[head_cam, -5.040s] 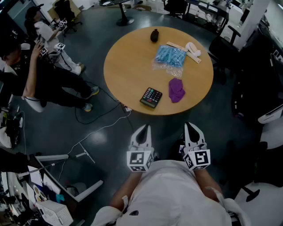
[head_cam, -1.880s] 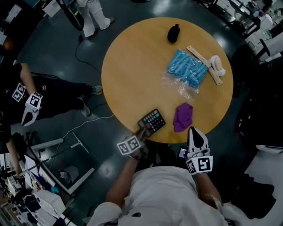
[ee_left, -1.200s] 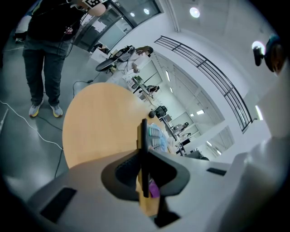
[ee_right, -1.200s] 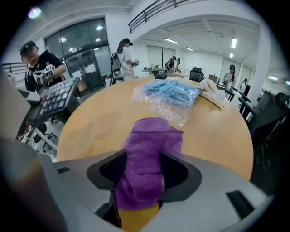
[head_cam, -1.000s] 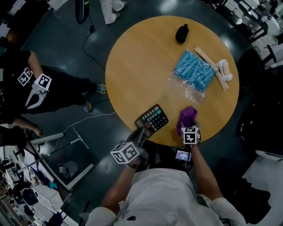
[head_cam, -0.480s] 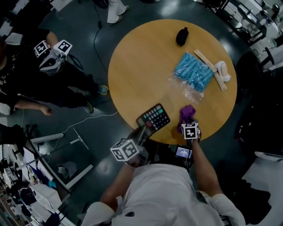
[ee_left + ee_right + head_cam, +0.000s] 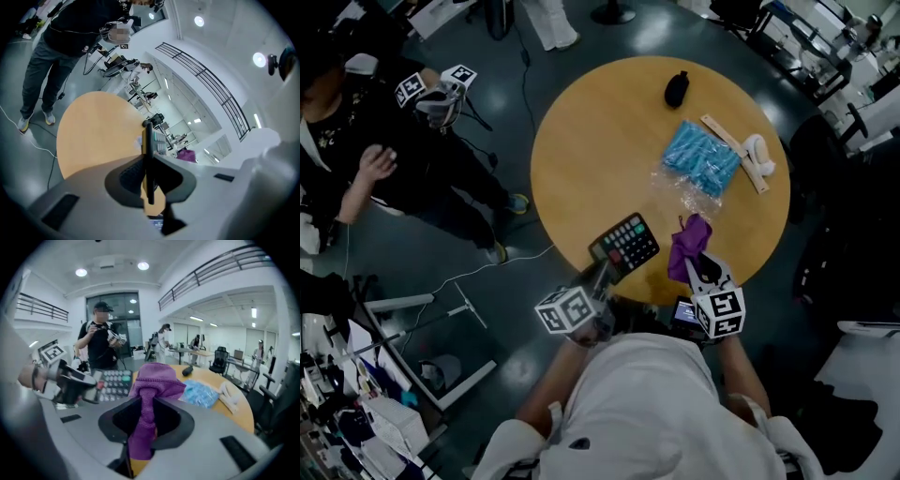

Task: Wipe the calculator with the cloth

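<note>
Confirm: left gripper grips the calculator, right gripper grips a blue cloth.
Wrong colour: the right gripper view shows the cloth is purple. The left gripper grips the calculator; the right gripper, its jaws just closed further, grips a purple cloth.

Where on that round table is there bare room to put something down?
The table is bare across its left half, bordered by the black object, the blue bag and the calculator. The right side is crowded: bag, wooden strip, white object. The calculator and purple cloth crowd the near edge.
</note>
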The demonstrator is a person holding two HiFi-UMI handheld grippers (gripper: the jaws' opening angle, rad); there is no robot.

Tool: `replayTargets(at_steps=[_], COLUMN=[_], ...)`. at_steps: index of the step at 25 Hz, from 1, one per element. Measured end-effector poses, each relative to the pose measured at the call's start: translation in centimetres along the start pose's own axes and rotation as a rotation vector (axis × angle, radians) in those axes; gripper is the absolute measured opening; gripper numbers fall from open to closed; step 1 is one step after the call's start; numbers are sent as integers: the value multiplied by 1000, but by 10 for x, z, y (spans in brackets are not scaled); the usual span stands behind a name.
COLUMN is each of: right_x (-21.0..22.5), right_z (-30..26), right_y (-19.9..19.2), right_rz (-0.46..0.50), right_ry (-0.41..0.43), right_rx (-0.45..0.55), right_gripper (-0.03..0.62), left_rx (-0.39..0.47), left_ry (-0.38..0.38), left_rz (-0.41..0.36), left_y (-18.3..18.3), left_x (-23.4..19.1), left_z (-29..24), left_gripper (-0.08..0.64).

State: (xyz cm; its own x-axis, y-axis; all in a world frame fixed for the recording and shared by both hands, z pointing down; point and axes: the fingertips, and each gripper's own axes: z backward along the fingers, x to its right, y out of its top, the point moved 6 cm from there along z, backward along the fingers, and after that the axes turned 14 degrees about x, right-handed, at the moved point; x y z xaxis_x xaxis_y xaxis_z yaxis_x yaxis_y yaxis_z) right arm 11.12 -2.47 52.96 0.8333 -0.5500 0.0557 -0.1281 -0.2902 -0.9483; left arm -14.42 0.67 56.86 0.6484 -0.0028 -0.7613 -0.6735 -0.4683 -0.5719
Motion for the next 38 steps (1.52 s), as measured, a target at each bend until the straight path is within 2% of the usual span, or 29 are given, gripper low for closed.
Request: replayTargets(at_steps=[3,5,8,10,14,20,23,29,38], right_x=[-41,-71,-106,-120,-119,-114,-113,-106,-53], right_z=[2,-4,-15,-16,-11,-2,5,17,34], right_y=[51,70,75,70,66,67,69,62,42], right_rz=[67,113,198,227,271,318,347,345,295], right_ry=[138,226,326,358,348,317,282,232,67], right_rx=[120,160,164,151,131,122,130,113,41], right_gripper=[80,80,80,80,80,80,80,80,80], left_rx=[-11,-15,-18,-33,-59,-66,-74,-103,-112], left_ry=[-21,-49,-113,-160,-219,-290,-313,-324,-312], left_rz=[-46,-92,-162,-207,-292,-336,-318,-266,-282], left_y=[3,6,11,10,7,4,4,-2,0], left_x=[16,28,49,62,72,81,85,83,78], left_z=[-5,-7,-8,-4,5,16,18,23,28], left_gripper=[51,51,51,51,48,48,48,49,49])
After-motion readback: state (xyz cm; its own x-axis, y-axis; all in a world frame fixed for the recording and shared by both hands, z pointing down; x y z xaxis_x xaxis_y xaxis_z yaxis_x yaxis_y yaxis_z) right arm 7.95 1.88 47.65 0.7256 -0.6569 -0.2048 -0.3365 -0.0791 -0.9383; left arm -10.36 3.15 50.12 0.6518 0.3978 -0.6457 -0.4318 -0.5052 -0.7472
